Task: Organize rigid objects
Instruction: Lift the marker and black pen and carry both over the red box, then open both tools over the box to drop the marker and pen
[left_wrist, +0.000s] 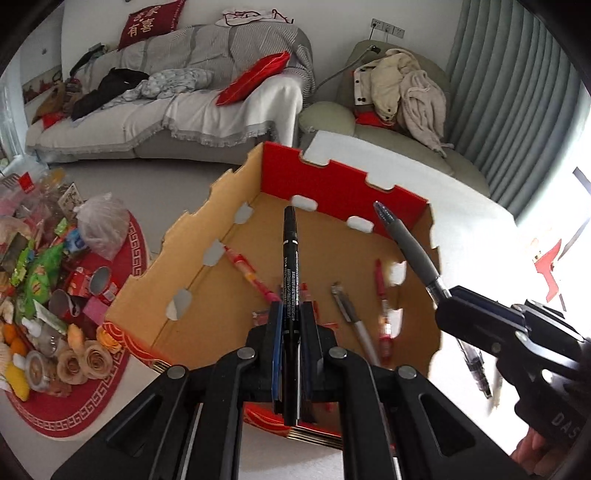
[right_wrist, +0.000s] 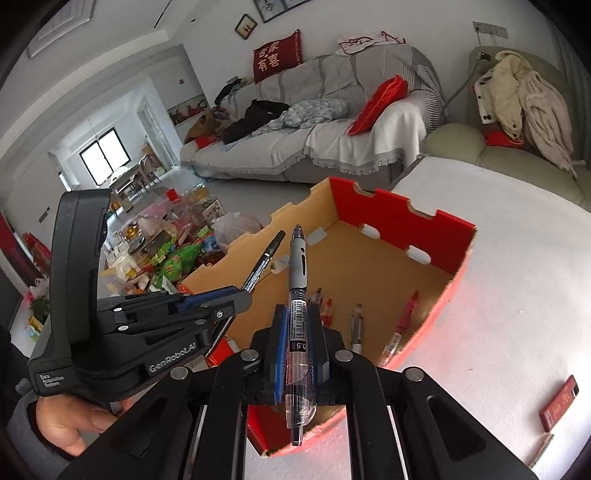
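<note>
My left gripper (left_wrist: 291, 310) is shut on a black marker (left_wrist: 290, 258) that points forward over an open cardboard box (left_wrist: 332, 181) with red outer walls. My right gripper (right_wrist: 297, 314) is shut on a clear gel pen with a grey grip (right_wrist: 297, 273), also held above the box (right_wrist: 424, 221). Each gripper shows in the other's view: the right gripper (left_wrist: 447, 299) with its gel pen (left_wrist: 406, 240), the left gripper (right_wrist: 243, 293) with its marker (right_wrist: 264, 262). Several pens lie on the box floor, among them a red pen (left_wrist: 245, 267) and a grey pen (left_wrist: 351, 317).
The box stands on a white tabletop (right_wrist: 498, 295), where a flat red item (right_wrist: 559, 402) lies near the right edge. To the left, lower down, is a round red mat (left_wrist: 74, 406) crowded with snacks and cans. A sofa (left_wrist: 184, 110) and an armchair (left_wrist: 388, 122) are behind.
</note>
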